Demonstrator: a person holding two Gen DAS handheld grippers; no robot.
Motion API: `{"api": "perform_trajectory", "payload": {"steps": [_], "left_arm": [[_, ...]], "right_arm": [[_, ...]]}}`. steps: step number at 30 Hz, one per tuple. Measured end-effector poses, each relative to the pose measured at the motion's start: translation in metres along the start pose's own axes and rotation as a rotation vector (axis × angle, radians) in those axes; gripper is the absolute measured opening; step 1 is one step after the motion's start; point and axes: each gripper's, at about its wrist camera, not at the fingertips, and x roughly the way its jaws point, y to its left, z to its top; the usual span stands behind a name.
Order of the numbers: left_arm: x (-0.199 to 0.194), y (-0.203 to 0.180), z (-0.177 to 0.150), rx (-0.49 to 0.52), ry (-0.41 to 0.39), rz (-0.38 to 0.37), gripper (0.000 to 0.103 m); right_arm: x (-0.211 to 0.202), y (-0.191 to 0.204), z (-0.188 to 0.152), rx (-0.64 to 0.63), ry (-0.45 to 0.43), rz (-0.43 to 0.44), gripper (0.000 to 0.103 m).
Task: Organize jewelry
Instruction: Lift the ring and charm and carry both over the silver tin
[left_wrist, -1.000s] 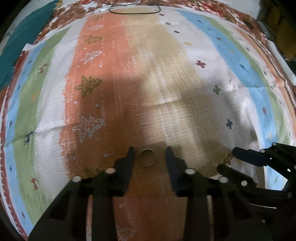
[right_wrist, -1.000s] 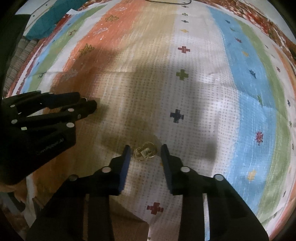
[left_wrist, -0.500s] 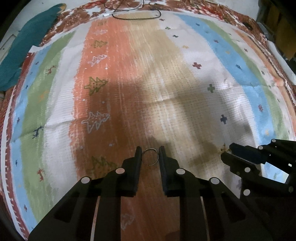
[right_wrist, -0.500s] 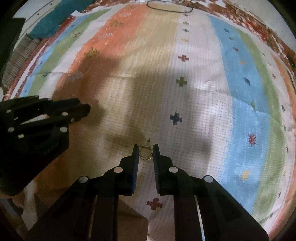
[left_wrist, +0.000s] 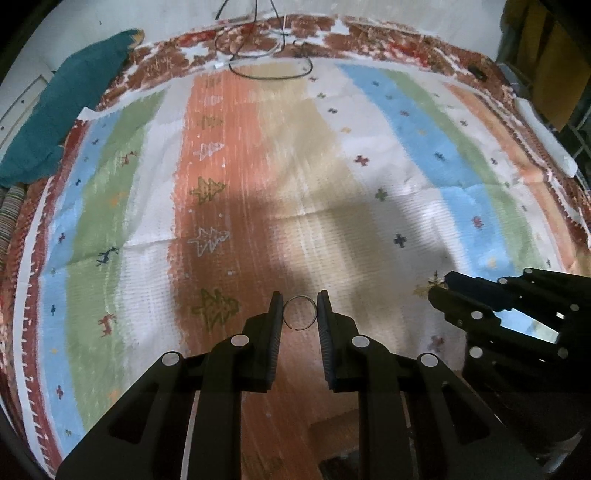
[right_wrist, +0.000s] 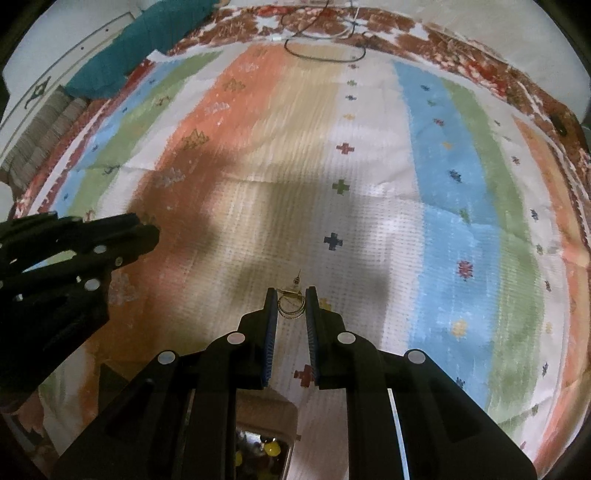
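Clamping both pieces has just happened: a second ago each lay on the cloth between open jaws. Now the left gripper (left_wrist: 300, 308) pinches a thin open wire ring (left_wrist: 300, 312) and the right gripper (right_wrist: 291, 304) pinches a gold hoop earring (right_wrist: 290, 307), both lifted, ready to carry. Beyond stretches the woven striped cloth (left_wrist: 369, 155), creased, with black cords (left_wrist: 269, 70) far off.

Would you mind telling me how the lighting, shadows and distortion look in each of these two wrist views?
Left wrist view: strong fisheye bowing of the striped cloth; a broad shadow crosses its middle, around the thin ring. Right wrist view: same bowing, a dark shadow left of centre, mild blur on the far stripes; the gold earring stays fairly sharp.
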Motion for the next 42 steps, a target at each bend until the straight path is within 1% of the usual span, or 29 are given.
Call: {"api": "perform_trajectory", "payload": {"steps": [4,23,26,42], "left_arm": [[-0.013,-0.004,-0.006,0.003,-0.010,-0.022,0.018],[-0.060,-0.021,-0.035,0.026,-0.092,-0.040,0.018],[-0.066,-0.024,-0.040,0.040,-0.103,-0.026,0.018],[-0.105,-0.036,-0.073,0.059,-0.179,-0.078,0.018]], "right_arm": [[-0.010,0.001,-0.005,0.001,-0.021,-0.005,0.016],[-0.056,0.008,-0.030,-0.019,-0.107,0.003,0.016],[-0.062,0.010,-0.035,-0.026,-0.118,0.003,0.016],[-0.086,0.016,-0.062,-0.039,-0.151,0.024,0.016]]}}
